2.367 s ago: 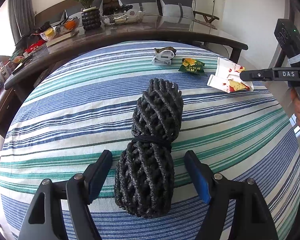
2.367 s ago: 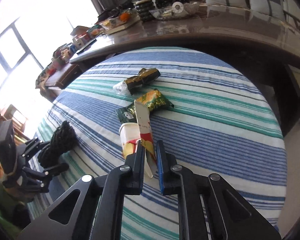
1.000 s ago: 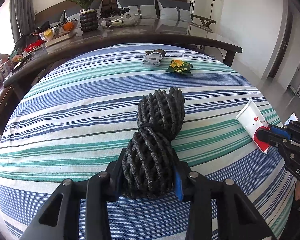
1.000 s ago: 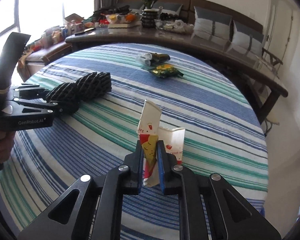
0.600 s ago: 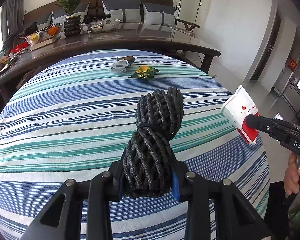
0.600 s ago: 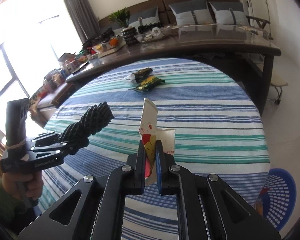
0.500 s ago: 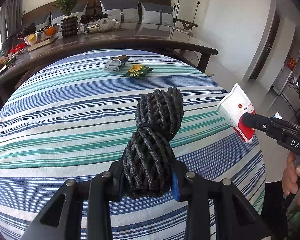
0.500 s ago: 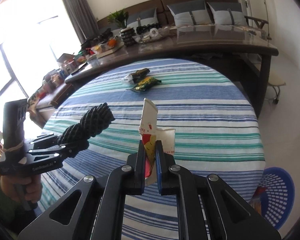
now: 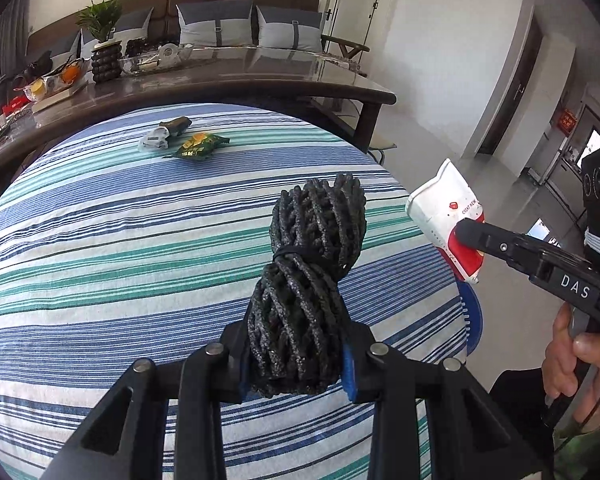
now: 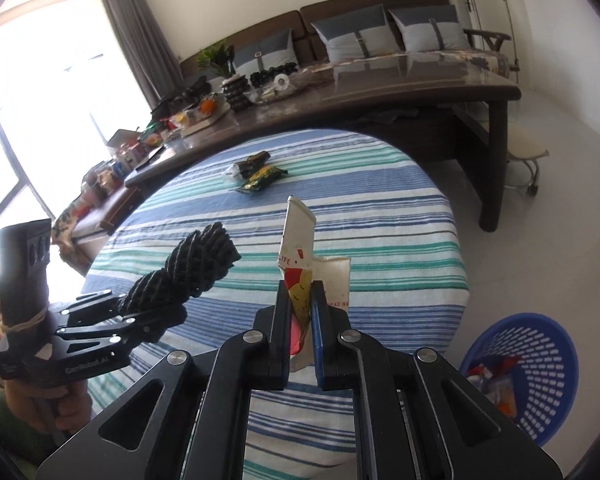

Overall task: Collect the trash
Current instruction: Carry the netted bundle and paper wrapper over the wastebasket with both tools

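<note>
Home living and dining room.
Cushioned sofa [image 10: 340, 32], potted plant [image 9: 100, 20], long dark wooden table [image 9: 220, 84], curtained window [image 10: 60, 80], striped tablecloth [image 9: 100, 240].

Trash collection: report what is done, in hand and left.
Done: the blue basket on the floor already holds some trash. In hand: left gripper is clamped on the black foam net, right gripper on the flattened paper cup. Left: two wrappers on the striped tablecloth.

The right gripper [image 9: 466, 232] bears white letters "DAS" on its arm. The left gripper [image 10: 156, 316] carries "GenRobot.AI" on its side. The crushed paper cup [image 9: 446, 216] shows "NEW" in red; its smaller print cannot be read.
</note>
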The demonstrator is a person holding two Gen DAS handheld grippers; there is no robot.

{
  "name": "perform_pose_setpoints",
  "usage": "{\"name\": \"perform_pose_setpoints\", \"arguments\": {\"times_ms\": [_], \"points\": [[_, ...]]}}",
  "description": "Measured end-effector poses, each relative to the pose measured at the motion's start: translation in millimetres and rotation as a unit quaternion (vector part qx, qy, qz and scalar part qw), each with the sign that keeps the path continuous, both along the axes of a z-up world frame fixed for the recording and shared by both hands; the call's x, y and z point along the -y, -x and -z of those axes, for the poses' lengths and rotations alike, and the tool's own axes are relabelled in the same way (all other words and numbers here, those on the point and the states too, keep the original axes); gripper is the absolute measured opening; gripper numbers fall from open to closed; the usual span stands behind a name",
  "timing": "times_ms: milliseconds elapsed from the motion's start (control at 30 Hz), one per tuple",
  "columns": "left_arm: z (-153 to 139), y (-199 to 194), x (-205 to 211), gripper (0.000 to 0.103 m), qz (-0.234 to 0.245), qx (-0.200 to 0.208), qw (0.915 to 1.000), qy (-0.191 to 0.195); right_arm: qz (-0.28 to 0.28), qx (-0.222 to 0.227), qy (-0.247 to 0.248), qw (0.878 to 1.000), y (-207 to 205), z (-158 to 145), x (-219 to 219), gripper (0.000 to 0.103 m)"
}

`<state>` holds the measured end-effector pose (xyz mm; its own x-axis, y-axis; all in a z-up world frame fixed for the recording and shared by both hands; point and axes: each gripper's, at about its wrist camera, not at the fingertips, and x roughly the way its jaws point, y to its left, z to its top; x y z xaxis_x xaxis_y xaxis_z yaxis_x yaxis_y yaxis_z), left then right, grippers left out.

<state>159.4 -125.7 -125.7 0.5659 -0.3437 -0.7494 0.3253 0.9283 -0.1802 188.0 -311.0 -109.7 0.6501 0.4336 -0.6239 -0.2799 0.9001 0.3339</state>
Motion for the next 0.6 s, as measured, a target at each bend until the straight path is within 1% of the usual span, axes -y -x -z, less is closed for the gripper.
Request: {"name": "perform_pose_setpoints", "arguments": {"times_ms": [200, 333, 467, 600], "points": [[-8, 5, 46, 0.033, 0.033, -0.001, 0.9994, 0.009, 0.038, 0.002, -0.004, 0.999, 13, -2, 40, 0.008], [-12, 8, 90, 0.033, 0.070, 0.001, 0.9975, 0.007, 0.072, -0.007, 0.002, 0.997, 18, -6, 80, 0.008], [-6, 4, 141, 0.033, 0.106, -0.014, 0.9942, 0.012, 0.103, -0.027, 0.025, 0.994, 17, -7, 125, 0.008], [5, -3, 192, 0.033, 0.135, -0.034, 0.9902, 0.015, 0.134, -0.054, 0.048, 0.988, 13, 7, 168, 0.008]]}}
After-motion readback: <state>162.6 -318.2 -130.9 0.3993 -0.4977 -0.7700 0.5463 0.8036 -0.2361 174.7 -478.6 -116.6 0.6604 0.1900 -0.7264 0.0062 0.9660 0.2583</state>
